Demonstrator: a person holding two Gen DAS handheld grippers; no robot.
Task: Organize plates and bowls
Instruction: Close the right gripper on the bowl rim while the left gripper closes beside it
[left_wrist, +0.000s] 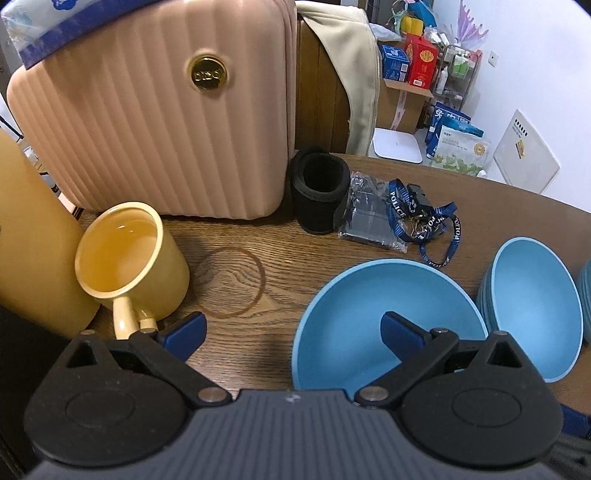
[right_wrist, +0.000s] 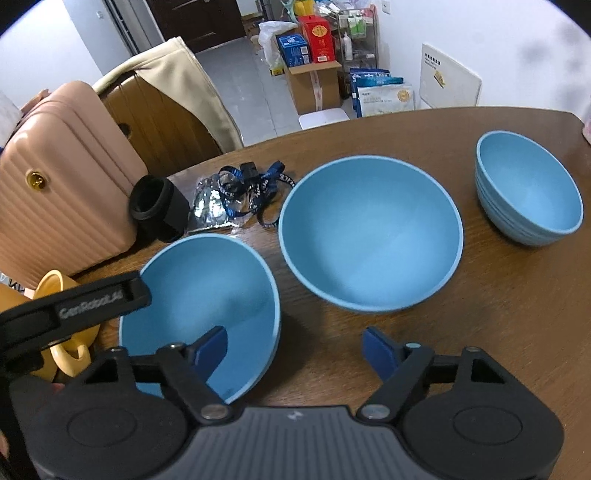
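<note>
My right gripper (right_wrist: 295, 350) has its jaws apart w/ nothing pinched: its left finger hangs inside the nearest blue bowl (right_wrist: 199, 314), its right finger outside over bare table (right_wrist: 480, 332), so that bowl's right-hand rim sits between them but I see no contact yet. My left gripper (left_wrist: 295, 332) is also wide open and empty, straddling the same bowl's (left_wrist: 369, 314) left rim, one finger inside, one over the wood near the yellow mug (left_wrist: 129, 266). Beyond sit a bigger blue bowl (right_wrist: 369, 232) mid-table and a small ribbed blue bowl (right_wrist: 528, 195) far right, all upright and apart. These look like matte, rigid, light stuff, prob. plastic or wheat-straw, so not very fragile but smooth and curved, liable to pivot. I'd pinch the rim wall, pads deep, and lift level before nesting.
</note>
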